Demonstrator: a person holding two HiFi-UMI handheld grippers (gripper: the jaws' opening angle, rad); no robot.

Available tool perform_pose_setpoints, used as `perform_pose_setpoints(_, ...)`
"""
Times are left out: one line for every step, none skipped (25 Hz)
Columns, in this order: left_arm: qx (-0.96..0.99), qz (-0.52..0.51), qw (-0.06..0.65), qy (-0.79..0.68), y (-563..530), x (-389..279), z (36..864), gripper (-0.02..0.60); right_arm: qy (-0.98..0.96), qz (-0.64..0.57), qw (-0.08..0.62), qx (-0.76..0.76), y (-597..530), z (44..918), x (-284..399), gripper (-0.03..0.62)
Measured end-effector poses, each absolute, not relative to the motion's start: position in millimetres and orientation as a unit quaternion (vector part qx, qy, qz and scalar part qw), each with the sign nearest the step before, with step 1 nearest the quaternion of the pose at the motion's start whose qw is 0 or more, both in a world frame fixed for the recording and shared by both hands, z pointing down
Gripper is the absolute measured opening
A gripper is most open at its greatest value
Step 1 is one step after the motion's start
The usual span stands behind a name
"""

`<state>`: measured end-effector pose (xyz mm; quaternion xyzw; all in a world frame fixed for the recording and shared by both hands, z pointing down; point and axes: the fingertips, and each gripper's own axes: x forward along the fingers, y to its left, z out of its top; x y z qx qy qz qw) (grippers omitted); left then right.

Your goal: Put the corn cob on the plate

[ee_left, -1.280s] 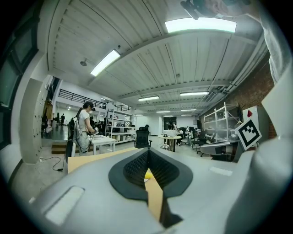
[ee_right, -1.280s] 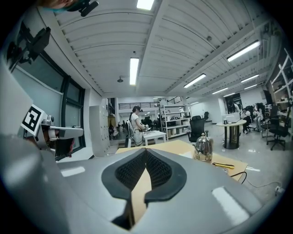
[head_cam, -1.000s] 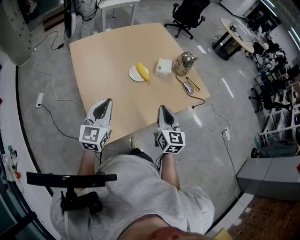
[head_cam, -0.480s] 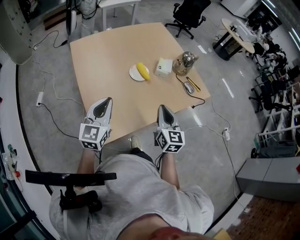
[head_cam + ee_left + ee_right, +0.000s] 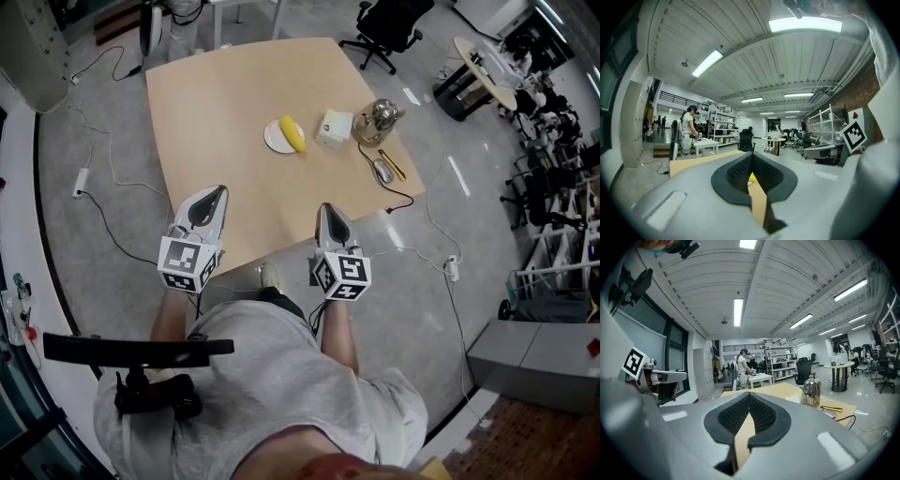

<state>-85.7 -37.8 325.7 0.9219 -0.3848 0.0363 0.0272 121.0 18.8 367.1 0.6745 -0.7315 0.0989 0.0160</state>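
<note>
Looks all but finished. Finds the corn cob (image 5: 292, 133) already lying on the plate (image 5: 273, 141), along its right side, with one end seemingly reaching over the rim (hard to be sure from so high up). Judging by that alone, leaves little or nothing to do beyond perhaps nudging the cob toward the plate's middle.

Shows both tools idle and well short of the plate, back at the near edge of the table (image 5: 206, 94). Reads the left gripper (image 5: 215, 192) as closed, pads meeting at the tips and holding nothing. Leaves only a thin gap lower down, with a sliver of yellow from the cob showing through it far beyond. Reads the right gripper (image 5: 324, 208) the same way: tips pressed together, empty, aimed past the plate's right side toward the kettle (image 5: 378, 120).

Places a white box (image 5: 333, 127) just right of the plate, the kettle further right again, and a mouse (image 5: 382, 171) on its cable right of the plate and nearer the person.

Cannot tell whether the cob rests wholly within the rim or partly on the tabletop. Gets no sight of the plate from the right gripper view, masked there by the gripper's own body. Cannot identify the slim yellow-and-dark item (image 5: 393, 166) beside the mouse.
</note>
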Motion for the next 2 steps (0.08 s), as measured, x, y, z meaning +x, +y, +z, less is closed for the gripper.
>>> perform_pose_setpoints(0.922, 0.037, 0.028, -0.385, -38.1, -86.2, 325.8, 0.020, -0.732, 0.100, 0.016, 0.674, 18.3, 367.0, 120.4, 0.006)
perform_pose_setpoints(0.922, 0.037, 0.028, -0.386, -38.4, -86.7, 325.8, 0.020, -0.733, 0.100, 0.015, 0.673, 17.8, 367.0, 119.8, 0.006)
